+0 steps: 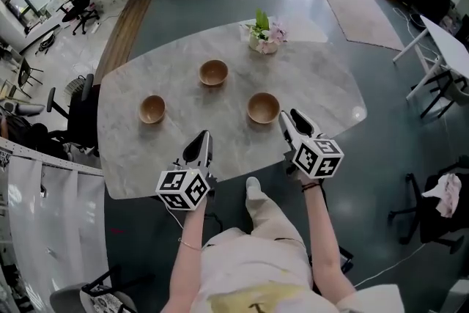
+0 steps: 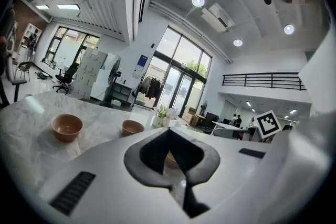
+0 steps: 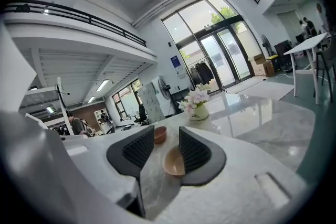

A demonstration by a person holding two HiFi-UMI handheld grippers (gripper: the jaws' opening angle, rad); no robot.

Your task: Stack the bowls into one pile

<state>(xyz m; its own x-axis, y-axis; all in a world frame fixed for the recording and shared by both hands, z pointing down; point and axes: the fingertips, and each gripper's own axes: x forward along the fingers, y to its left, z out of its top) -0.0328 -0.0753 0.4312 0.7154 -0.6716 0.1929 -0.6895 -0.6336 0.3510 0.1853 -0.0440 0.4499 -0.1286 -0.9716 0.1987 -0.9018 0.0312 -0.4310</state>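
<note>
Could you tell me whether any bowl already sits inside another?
No, the head view shows the left bowl, the far bowl and the right bowl each standing alone on the table, clear of one another.

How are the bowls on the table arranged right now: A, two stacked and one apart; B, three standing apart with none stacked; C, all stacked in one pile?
B: the left bowl, the far bowl and the right bowl each stand alone on the table.
</note>
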